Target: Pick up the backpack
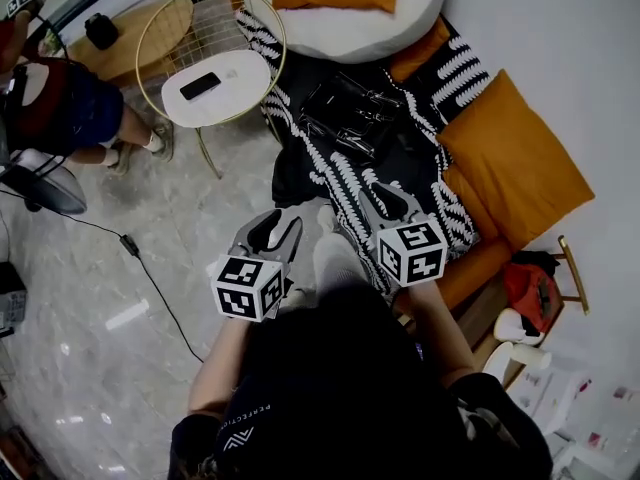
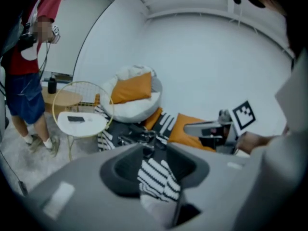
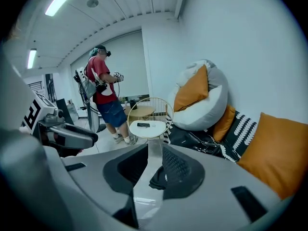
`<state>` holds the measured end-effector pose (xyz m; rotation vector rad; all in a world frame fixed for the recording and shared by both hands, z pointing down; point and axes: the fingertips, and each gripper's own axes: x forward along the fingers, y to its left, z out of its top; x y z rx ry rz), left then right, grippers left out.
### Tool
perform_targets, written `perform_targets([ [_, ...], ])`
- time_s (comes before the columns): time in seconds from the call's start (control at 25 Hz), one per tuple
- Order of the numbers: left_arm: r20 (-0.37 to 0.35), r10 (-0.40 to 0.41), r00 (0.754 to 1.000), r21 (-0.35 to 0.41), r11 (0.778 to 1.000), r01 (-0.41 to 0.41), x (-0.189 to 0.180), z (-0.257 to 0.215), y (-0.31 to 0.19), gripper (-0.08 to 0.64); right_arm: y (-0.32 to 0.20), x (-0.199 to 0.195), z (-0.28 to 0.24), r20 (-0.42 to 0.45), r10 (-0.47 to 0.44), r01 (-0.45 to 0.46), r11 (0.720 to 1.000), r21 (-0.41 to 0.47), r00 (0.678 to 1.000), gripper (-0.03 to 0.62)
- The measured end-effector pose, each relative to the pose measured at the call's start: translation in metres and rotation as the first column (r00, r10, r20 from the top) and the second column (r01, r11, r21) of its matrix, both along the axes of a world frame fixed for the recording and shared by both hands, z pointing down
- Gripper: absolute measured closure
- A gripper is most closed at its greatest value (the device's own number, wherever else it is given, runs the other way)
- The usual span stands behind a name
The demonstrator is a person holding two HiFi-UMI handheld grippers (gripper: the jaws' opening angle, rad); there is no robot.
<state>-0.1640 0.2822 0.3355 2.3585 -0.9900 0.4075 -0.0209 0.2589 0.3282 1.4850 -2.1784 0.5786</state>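
Observation:
The black backpack (image 1: 350, 113) lies flat on a black-and-white patterned blanket (image 1: 345, 183) over the sofa, ahead of both grippers. It also shows as a dark backpack (image 2: 137, 136) past the left jaws and as a strapped backpack (image 3: 199, 141) to the right of the right jaws. My left gripper (image 1: 268, 230) hangs over the floor by the sofa's edge, jaws apart and empty. My right gripper (image 1: 392, 203) is over the blanket's near end, its jaws a little apart with nothing in them. Neither touches the backpack.
A round white side table (image 1: 240, 93) with a gold wire rim holds a phone (image 1: 200, 85) left of the sofa. A white beanbag (image 1: 345, 18) and orange cushions (image 1: 510, 158) flank the backpack. A person (image 1: 60, 108) stands at far left. A cable (image 1: 150, 268) crosses the floor.

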Motion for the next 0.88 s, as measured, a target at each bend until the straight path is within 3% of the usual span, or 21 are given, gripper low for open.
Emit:
perform_targets([
  [0.4, -0.009, -0.095, 0.995, -0.089, 0.992, 0.094, 0.060, 0.035, -0.124, 0.390, -0.125, 0.057, 0.029, -0.060, -0.120, 0.115, 0.990, -0.080, 0.991, 0.477],
  [0.68, 0.005, -0.153, 0.988, -0.186, 0.971, 0.151, 0.093, 0.077, -0.180, 0.390, -0.198, 0.094, 0.059, -0.103, -0.180, 0.166, 0.978, -0.128, 0.978, 0.469],
  [0.88, 0.044, -0.235, 0.971, -0.196, 0.951, 0.239, 0.101, 0.100, -0.207, 0.390, -0.238, 0.111, 0.086, -0.125, -0.232, 0.210, 0.963, -0.168, 0.965, 0.460],
])
